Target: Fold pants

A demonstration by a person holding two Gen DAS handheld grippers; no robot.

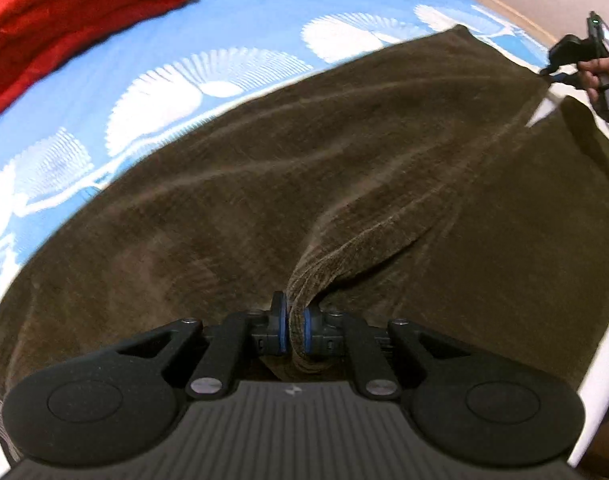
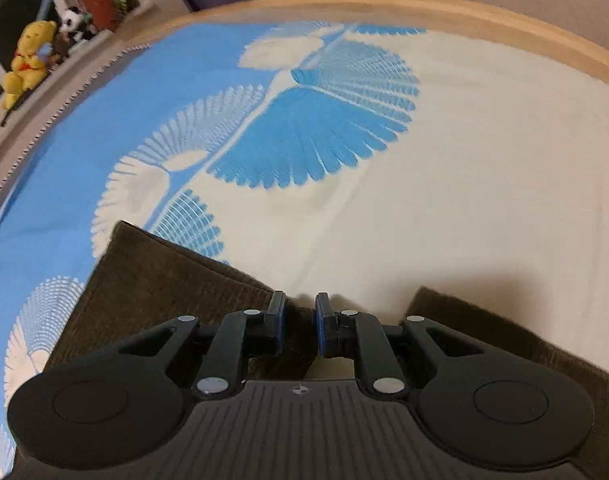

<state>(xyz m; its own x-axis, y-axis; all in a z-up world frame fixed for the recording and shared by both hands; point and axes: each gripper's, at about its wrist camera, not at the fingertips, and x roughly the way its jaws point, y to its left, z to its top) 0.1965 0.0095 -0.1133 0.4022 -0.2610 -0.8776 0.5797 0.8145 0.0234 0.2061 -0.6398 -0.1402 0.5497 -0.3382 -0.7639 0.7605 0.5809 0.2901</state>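
Pants: brown corduroy pants point(image 1: 344, 184) lie spread flat on the bed point(image 1: 240, 28), filling most of the left wrist view; the two legs run away toward the far right, with a narrow split of pale sheet showing between them near the leg ends.
Long axis: it runs from the left gripper out to the right gripper, near-left to far-right in the left wrist view.
Left gripper: the left gripper point(image 1: 295, 330) is pressed together on a raised ridge of cloth along the inner seam, at the end of the pants nearest it; the pinched fold stands up between the blue pads.
Right gripper: the right gripper point(image 2: 300, 326) sits at the leg ends, its jaws narrowly apart with the corner of one leg between them. The pads look closed onto the cloth, though the gap makes that less than sure. In the left wrist view it shows small at the far right point(image 1: 576, 56), held by a hand point(image 1: 600, 74).
Legs at the right gripper: one leg end lies to its left point(image 2: 160, 280), the other to its right point(image 2: 504, 344), with pale sheet between them.
Which hand is nearer: each holds its own end, the two well apart, one at either end of the long axis.
Coming move, as a judgement: with both ends held along the middle line, the fold likely turns on lifting that line and laying one leg over the other across the long axis.
Risk: the right grip on a thin corner may slip.
Elsewhere: a folded red cloth point(image 1: 76, 20) lies well apart at the far left.
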